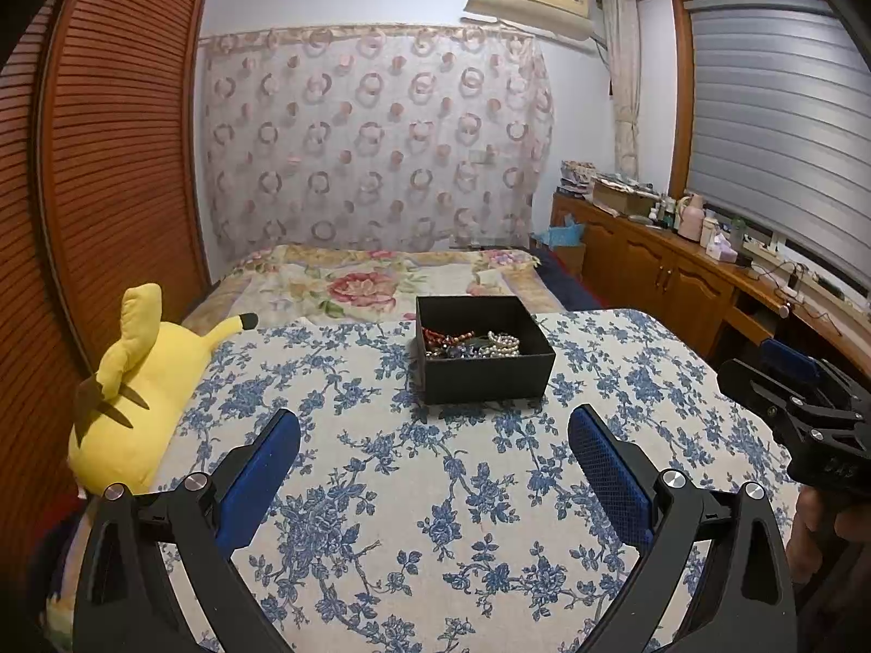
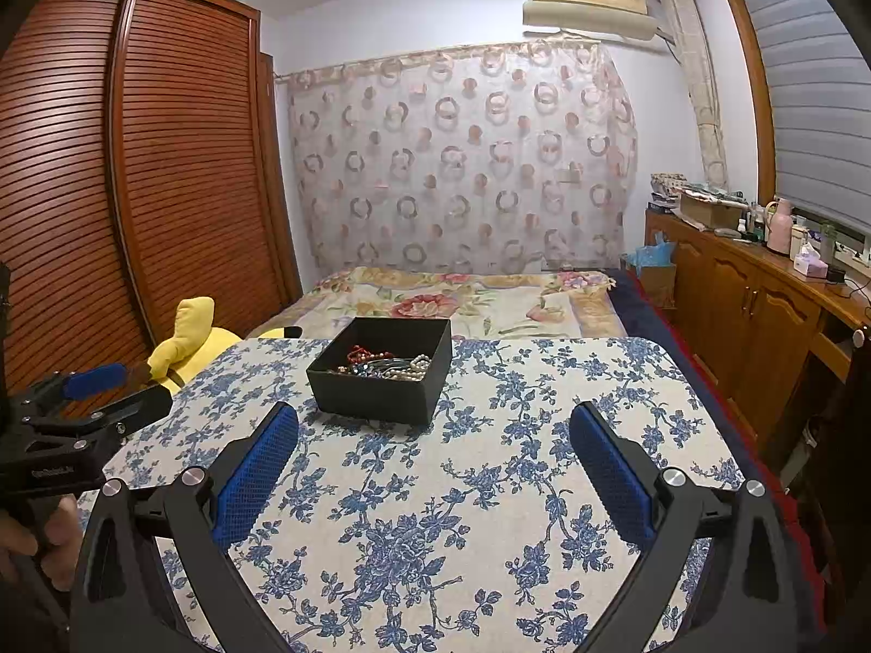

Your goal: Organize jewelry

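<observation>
A black open box (image 1: 484, 375) (image 2: 375, 394) stands on the far part of a table covered in blue-flowered cloth (image 1: 413, 490) (image 2: 490, 490). Inside lies a tangle of jewelry (image 1: 471, 344) (image 2: 384, 365): red beads, white pearls and dark pieces. My left gripper (image 1: 435, 424) is open, held above the cloth short of the box, with nothing between its blue pads. My right gripper (image 2: 434, 419) is also open and empty, near the table's front, the box ahead and to its left. Each gripper shows at the edge of the other's view.
A yellow plush toy (image 1: 136, 381) (image 2: 190, 337) lies at the table's left edge. Behind the table is a bed with a floral cover (image 1: 381, 277). A wooden wardrobe (image 2: 136, 163) stands left; a wooden sideboard (image 2: 762, 305) with bottles runs along the right wall.
</observation>
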